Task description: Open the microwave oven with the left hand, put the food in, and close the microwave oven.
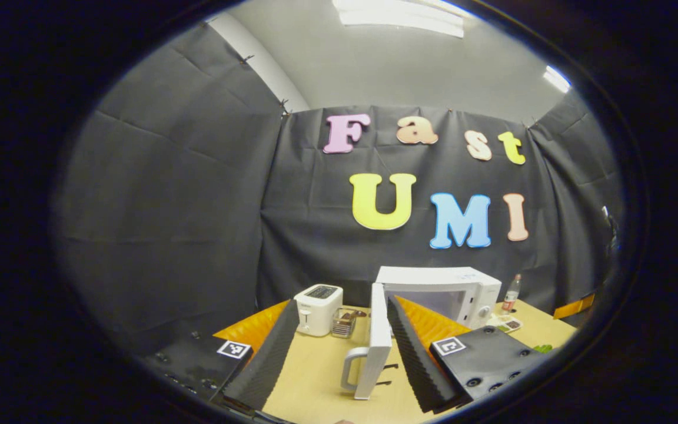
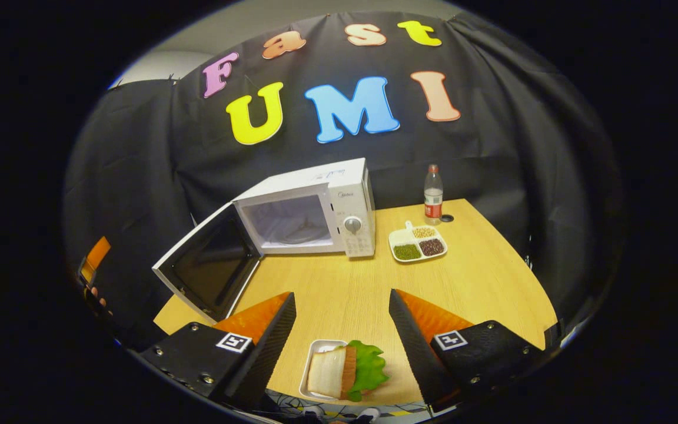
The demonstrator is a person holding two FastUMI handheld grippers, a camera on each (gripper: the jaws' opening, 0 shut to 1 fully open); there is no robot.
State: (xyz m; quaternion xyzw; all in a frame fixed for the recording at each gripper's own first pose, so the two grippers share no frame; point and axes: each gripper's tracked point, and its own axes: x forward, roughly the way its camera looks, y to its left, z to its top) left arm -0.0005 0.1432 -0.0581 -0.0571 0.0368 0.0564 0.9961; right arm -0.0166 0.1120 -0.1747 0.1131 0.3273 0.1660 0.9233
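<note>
The white microwave [image 1: 445, 291] stands at the back of the wooden table, its door [image 1: 379, 344] swung wide and seen edge-on, handle [image 1: 351, 368] toward me. My left gripper [image 1: 342, 304] is open, and the door stands just ahead, close to the right finger, with neither finger pressing on it. In the right gripper view the microwave [image 2: 309, 209] shows an empty cavity, with the door [image 2: 212, 265] hanging out to the left. The food, a sandwich with lettuce [image 2: 345, 371] on a small white tray, lies at the table's near edge. My right gripper [image 2: 342, 297] hovers open over it.
A white toaster [image 1: 317, 309] and a small wire basket [image 1: 345, 323] stand left of the door. A divided plate of beans [image 2: 418, 242] and a bottle [image 2: 433, 194] are right of the microwave. A hand [image 2: 95, 294] shows at the far left.
</note>
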